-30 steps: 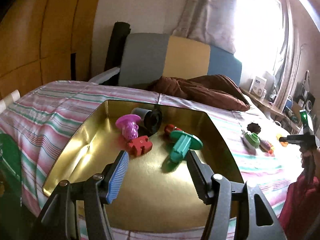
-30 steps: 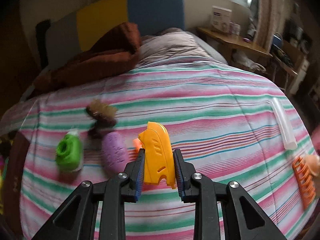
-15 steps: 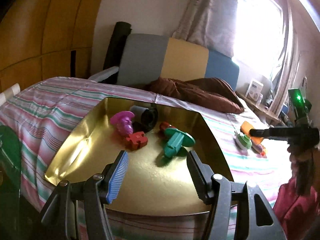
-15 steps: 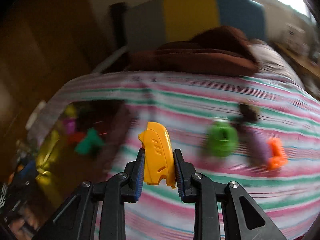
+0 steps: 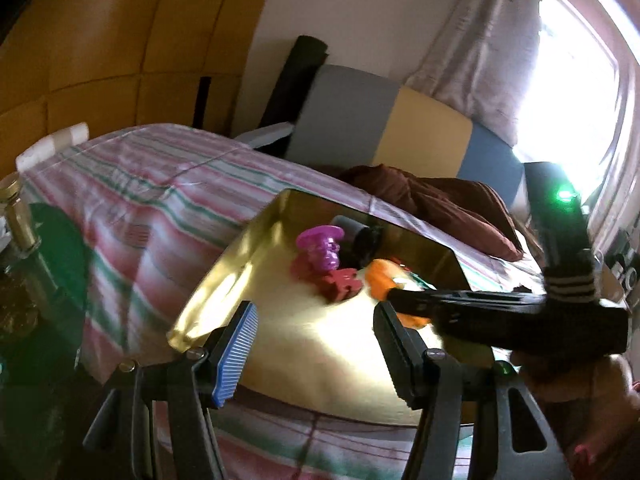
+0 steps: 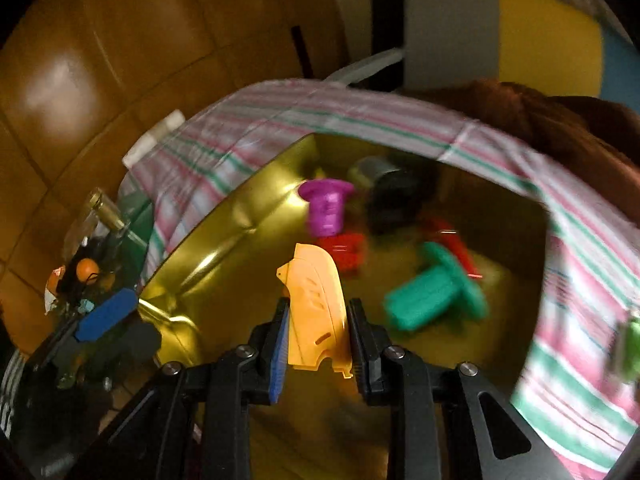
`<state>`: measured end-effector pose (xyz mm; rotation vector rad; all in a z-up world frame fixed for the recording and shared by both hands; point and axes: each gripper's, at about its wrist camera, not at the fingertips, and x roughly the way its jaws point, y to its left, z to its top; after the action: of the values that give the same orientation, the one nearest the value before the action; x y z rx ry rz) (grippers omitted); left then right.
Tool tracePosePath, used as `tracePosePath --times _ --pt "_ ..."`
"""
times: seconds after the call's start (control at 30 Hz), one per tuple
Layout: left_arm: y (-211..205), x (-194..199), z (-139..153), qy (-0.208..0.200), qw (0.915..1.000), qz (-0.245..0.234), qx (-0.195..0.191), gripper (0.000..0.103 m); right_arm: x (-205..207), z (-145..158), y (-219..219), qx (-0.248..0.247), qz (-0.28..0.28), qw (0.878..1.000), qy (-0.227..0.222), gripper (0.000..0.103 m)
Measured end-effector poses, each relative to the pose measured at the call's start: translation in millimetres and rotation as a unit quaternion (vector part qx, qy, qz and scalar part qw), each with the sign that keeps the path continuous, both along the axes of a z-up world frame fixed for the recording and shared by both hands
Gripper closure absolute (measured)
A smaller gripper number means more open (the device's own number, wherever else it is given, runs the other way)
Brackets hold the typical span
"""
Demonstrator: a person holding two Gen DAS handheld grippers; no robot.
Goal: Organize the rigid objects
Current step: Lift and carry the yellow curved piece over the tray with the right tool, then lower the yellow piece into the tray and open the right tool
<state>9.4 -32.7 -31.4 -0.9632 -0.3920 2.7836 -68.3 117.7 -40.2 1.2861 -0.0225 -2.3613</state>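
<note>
A gold metal tray (image 5: 224, 276) lies on the striped bed; it also shows in the right wrist view (image 6: 224, 224). In it lie a purple piece (image 6: 326, 212), a red piece (image 6: 346, 250), a teal piece (image 6: 434, 298) and a black-and-grey cylinder (image 6: 390, 196). My right gripper (image 6: 318, 334) is shut on an orange plastic piece (image 6: 316, 312) and holds it over the tray. In the left wrist view that piece (image 5: 382, 278) shows above the tray. My left gripper (image 5: 316, 336) is open and empty at the tray's near edge.
A brown blanket (image 5: 436, 200) lies behind the tray against a grey, yellow and blue headboard (image 5: 400, 128). A green toy (image 6: 630, 344) lies on the striped sheet to the right. A glass bottle (image 5: 18, 216) and clutter stand left of the bed.
My right gripper has carried the orange piece left from the striped sheet to over the tray. My left gripper has stayed open at the tray's near edge.
</note>
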Motion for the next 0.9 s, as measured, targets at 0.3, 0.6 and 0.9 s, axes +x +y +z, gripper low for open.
tracePosePath --times 0.3,0.6,0.9 --pt "-45 1 -5 -0.028 0.9956 0.083 0.033 0.042 -39 -35 -65 0.005 0.018 0.998 -0.053 0.075" --pt "-53 1 -12 -0.043 0.9935 0.096 0.044 0.042 -62 -46 -76 -0.017 -0.019 0.997 -0.069 0.071" --pt "-45 1 -12 -0.037 0.9954 0.083 0.031 0.042 -43 -44 -60 -0.046 -0.016 0.996 -0.073 0.065"
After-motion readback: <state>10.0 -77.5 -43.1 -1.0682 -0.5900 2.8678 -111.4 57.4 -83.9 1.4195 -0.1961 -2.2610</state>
